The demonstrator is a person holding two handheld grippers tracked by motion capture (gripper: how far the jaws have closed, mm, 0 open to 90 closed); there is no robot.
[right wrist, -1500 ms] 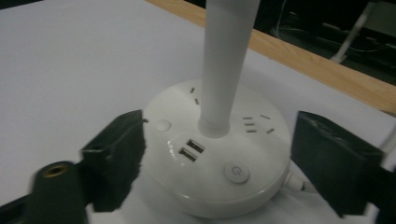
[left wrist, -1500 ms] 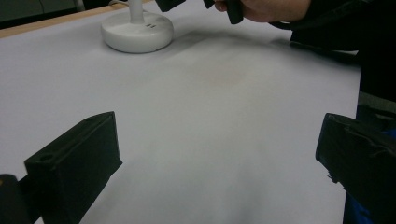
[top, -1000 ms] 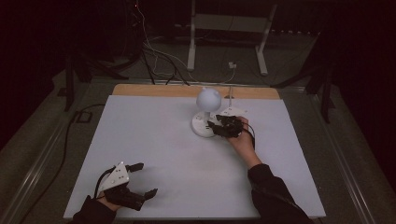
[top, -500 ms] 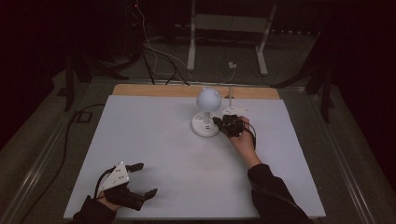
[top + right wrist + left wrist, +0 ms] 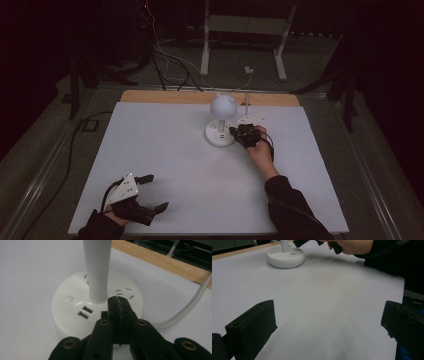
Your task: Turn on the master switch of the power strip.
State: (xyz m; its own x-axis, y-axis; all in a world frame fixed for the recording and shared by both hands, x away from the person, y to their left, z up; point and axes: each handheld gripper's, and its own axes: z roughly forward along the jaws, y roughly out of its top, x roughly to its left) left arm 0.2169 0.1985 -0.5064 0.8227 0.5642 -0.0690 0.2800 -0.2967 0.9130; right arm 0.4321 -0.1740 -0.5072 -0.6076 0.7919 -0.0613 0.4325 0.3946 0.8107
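Observation:
A white desk lamp stands at the far middle of the table, with a round head [image 5: 223,104] on a stem [image 5: 97,270] and a disc base [image 5: 219,136] [image 5: 72,322] [image 5: 285,257]. The base has two USB ports [image 5: 85,311], a round button [image 5: 68,299] and socket slots. My right gripper [image 5: 234,132] [image 5: 117,300] is shut with nothing between its jaws. Its tips are over the top of the base, just right of the stem; I cannot tell whether they touch it. My left gripper [image 5: 154,192] [image 5: 324,322] rests open near the front left corner, with bare table between its jaws.
A white cable [image 5: 187,305] runs from the lamp base past the table's wooden back edge [image 5: 170,96]. The white table top [image 5: 165,150] is bare between the two grippers. Dark cables and a stand's legs [image 5: 205,50] lie on the floor beyond.
The right gripper has shifted slightly at the lamp base. The left gripper and the lamp have not moved.

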